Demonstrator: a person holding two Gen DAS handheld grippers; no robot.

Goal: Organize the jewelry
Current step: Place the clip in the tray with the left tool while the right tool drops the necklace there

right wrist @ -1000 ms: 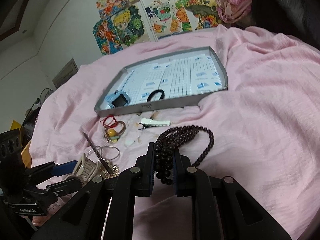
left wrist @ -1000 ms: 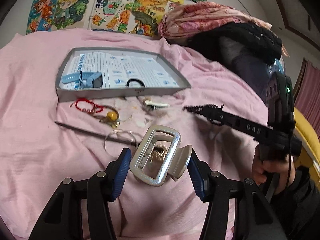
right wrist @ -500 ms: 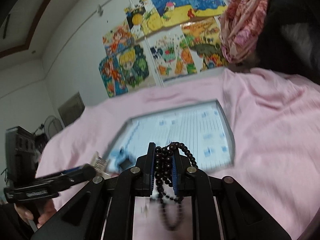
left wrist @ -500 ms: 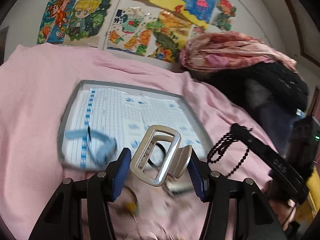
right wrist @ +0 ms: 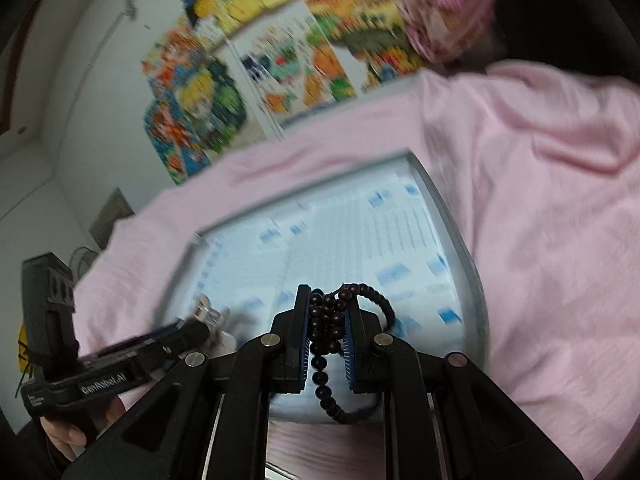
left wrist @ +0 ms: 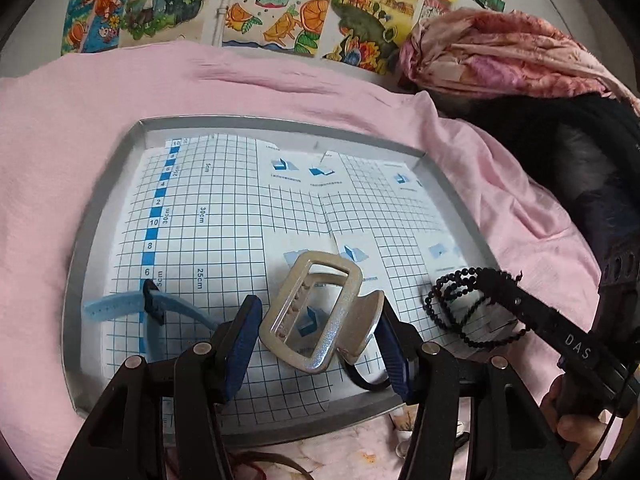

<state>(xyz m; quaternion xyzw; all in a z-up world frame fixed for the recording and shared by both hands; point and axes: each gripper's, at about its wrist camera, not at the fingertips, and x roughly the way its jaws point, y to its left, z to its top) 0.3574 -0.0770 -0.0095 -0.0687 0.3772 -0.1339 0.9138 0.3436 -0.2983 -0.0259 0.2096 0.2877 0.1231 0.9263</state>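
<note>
The silver rectangular metal hair claw (left wrist: 320, 316) hangs over the grey shallow tray (left wrist: 92, 240), pinched in the left tongs (left wrist: 316, 344). Alongside, the right tongs (right wrist: 326, 336) pinch the string of dark wooden beads (right wrist: 325, 320) above the same tray. Best play, I'd say: lower each onto bare grid paper, well apart, then let go gently. Mind the light-blue watch strap (left wrist: 116, 304) and the black hair ring (left wrist: 366, 380) already inside. All of it sits on the pink bed sheet (left wrist: 64, 128).
</note>
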